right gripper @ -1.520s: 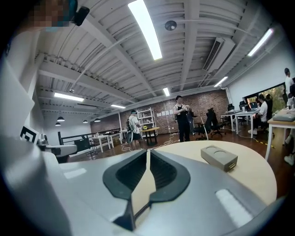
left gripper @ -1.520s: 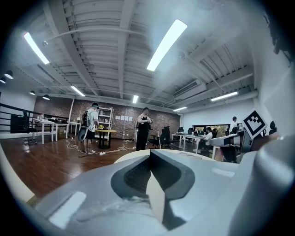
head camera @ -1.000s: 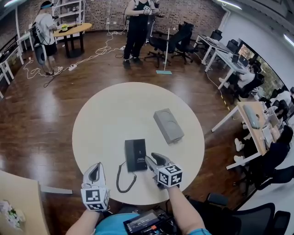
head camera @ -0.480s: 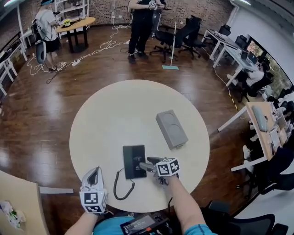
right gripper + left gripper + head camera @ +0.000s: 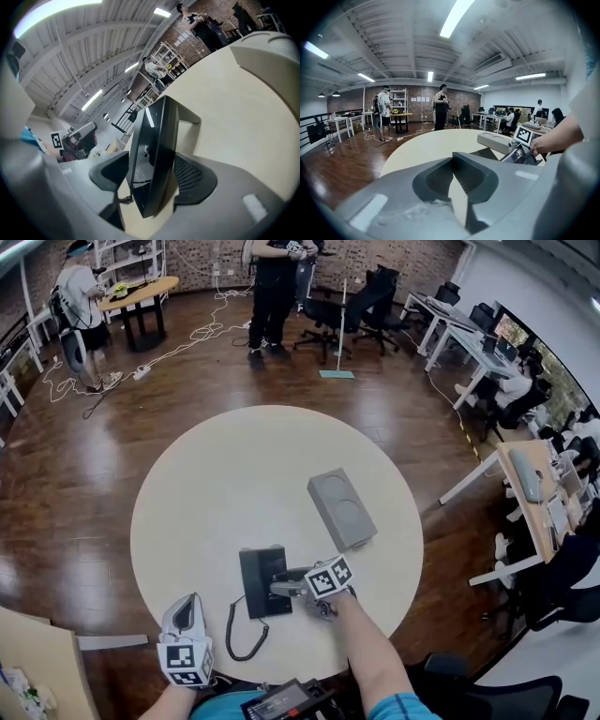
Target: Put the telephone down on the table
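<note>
The black telephone (image 5: 262,580) lies on the round cream table (image 5: 234,484), its coiled cord (image 5: 240,637) trailing toward the near edge. My right gripper (image 5: 283,588) reaches in from the right. In the right gripper view the telephone's edge (image 5: 154,140) stands between the jaws of the right gripper (image 5: 152,176). The jaws are opening, and a gap shows beside the left pad (image 5: 108,172). My left gripper (image 5: 186,611) hovers at the near left edge, shut on nothing, seen as the left gripper (image 5: 453,157) in its own view.
A grey flat box (image 5: 342,509) lies on the table right of centre, beyond the telephone. People stand by a small table (image 5: 141,292) far off on the wooden floor, with office chairs (image 5: 352,310) and desks (image 5: 525,474) to the right.
The right gripper has sunk lower at the telephone's right edge and its jaws have spread. The left gripper has dropped toward the table's near edge.
</note>
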Demonstrator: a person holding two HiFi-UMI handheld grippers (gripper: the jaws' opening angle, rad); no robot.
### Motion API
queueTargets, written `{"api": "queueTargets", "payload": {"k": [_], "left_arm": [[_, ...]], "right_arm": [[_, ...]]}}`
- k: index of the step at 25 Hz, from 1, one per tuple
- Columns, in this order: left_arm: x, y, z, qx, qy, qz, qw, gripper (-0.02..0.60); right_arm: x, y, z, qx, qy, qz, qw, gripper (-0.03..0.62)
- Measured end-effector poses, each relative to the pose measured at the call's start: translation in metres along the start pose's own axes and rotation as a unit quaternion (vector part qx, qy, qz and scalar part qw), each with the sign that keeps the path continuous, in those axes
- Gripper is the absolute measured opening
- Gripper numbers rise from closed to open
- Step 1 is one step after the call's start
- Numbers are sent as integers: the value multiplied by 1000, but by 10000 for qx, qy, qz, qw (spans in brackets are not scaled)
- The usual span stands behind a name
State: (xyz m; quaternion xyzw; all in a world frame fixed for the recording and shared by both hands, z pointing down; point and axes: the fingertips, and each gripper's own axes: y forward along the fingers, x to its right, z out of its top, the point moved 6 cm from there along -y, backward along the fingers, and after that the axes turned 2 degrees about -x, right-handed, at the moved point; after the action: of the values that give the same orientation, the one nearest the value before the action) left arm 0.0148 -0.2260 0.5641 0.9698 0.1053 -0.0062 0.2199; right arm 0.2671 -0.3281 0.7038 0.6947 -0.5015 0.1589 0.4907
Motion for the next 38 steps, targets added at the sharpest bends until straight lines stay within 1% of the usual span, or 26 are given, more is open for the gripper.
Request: {"api": "queueTargets", "payload": {"k": [6,11,13,14,16,18,22,24,27,28,33,38], "left_arm": [[-1,4,-3,-62,-17,18,10000,17],[-5,5,-6,-107,-41,81,9999,17],[-4,6,-8,-105,-56,95,9999,17],[-3,6,-9,-103,-63,103,9999,17],[-5,5,-9,-105,-65,135,9998,17],[-5,3,-6,-109,-78,172,9998,17],[-5,-4,-8,-129,-127,224,9996,17],[-7,-10,-10,-146,-143,274,9994,17],[-11,-18,-11,-169,-186,365,9990,17],[-12,-19,-12,-174,-202,392,9989,17],[-15,-23,-12,-166,-235,480,9984,17],[-19,-25,-18,-194,-279,489,9982,17]], "right_arm": [[5,19,-11,-422,-36,217,9989,298],[2,28,-8,-648,29,474,9968,298],[5,27,-10,-766,26,426,9961,296],[6,27,-10,-815,20,370,9960,287],[8,27,-9,-876,31,296,9957,247],[9,27,-8,-901,73,321,9954,242],[8,23,-9,-883,243,523,9944,225],[5,22,-10,-795,364,736,9935,206],[-3,18,-7,-556,510,1087,9912,160],[-5,18,-6,-502,536,1145,9907,158],[-1,20,-9,-437,618,1210,9898,158],[-2,23,-9,-357,687,1256,9891,158]]}}
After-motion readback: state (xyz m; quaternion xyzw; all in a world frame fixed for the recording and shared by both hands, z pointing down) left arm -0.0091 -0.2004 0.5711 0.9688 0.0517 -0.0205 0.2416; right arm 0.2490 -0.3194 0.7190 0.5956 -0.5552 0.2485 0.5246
